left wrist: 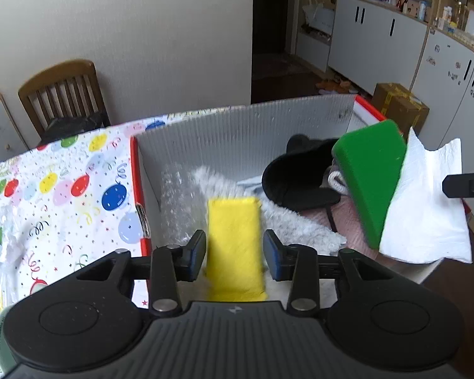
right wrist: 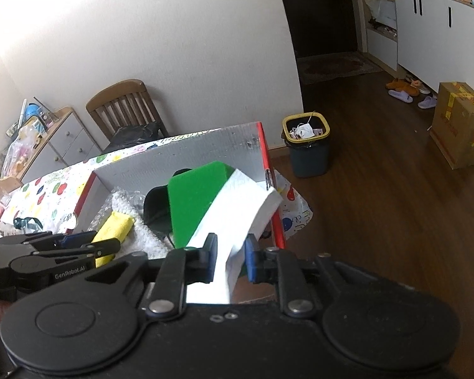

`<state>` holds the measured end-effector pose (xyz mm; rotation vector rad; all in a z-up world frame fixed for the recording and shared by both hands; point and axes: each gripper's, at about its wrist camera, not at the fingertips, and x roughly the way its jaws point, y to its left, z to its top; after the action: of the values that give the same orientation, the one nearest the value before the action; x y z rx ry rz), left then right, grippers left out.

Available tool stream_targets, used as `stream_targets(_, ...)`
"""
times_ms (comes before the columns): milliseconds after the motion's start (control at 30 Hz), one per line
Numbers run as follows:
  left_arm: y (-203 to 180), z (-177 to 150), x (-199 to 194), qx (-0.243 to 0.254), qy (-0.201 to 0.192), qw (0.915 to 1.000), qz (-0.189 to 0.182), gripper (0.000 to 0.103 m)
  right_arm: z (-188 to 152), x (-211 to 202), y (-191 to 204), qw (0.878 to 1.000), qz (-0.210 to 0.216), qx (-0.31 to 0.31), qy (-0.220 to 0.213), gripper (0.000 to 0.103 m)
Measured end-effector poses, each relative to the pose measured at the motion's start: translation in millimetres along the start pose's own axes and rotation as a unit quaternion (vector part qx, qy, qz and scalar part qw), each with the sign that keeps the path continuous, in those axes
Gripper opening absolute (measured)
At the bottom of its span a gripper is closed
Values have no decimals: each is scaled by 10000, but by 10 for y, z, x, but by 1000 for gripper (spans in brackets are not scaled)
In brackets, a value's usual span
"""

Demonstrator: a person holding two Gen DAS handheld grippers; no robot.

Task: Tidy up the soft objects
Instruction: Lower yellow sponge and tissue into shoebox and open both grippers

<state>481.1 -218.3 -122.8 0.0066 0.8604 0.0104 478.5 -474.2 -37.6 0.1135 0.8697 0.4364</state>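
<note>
A grey corrugated box with red edges [left wrist: 237, 126] [right wrist: 180, 158] stands on the balloon-print table. In it lie white fluffy fabric [left wrist: 294, 224], bubble wrap [left wrist: 173, 202] and a black cap [left wrist: 297, 177]. My left gripper [left wrist: 233, 249] is open over the box, its fingers either side of a yellow sponge [left wrist: 233, 246] [right wrist: 113, 227] without touching it. My right gripper [right wrist: 230, 252] is shut on a folded white paper towel [right wrist: 237, 214] [left wrist: 426, 208], with a green sponge [right wrist: 192, 199] [left wrist: 373, 177] leaning against the towel above the box.
The table with the balloon cloth [left wrist: 63, 189] carries clear plastic at the left. A wooden chair [left wrist: 63, 98] stands behind it. A bin [right wrist: 306, 145] and a cardboard box [right wrist: 461, 123] are on the wooden floor to the right.
</note>
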Motion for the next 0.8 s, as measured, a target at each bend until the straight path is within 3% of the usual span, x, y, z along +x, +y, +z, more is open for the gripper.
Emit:
stream_targets(100, -8, -5, -89, -2, -133, 9999, -40, 63, -11, -50, 4, 10000, 1, -33, -18, 28)
stream_targets(367, 4, -8, -362, -40, -407, 9990, -181, 63, -53, -235, 64, 9998, 14, -164, -136, 42)
stream_targets(633, 84, -78, -736, -158, -612, 9976, -295, 64, -77, -511, 254, 9984, 238, -415, -315, 48)
stream_targets(800, 184, -141, -1044, -235, -818, 9959, -318, 72, -100, -666, 538, 9949, 505, -769, -415, 56)
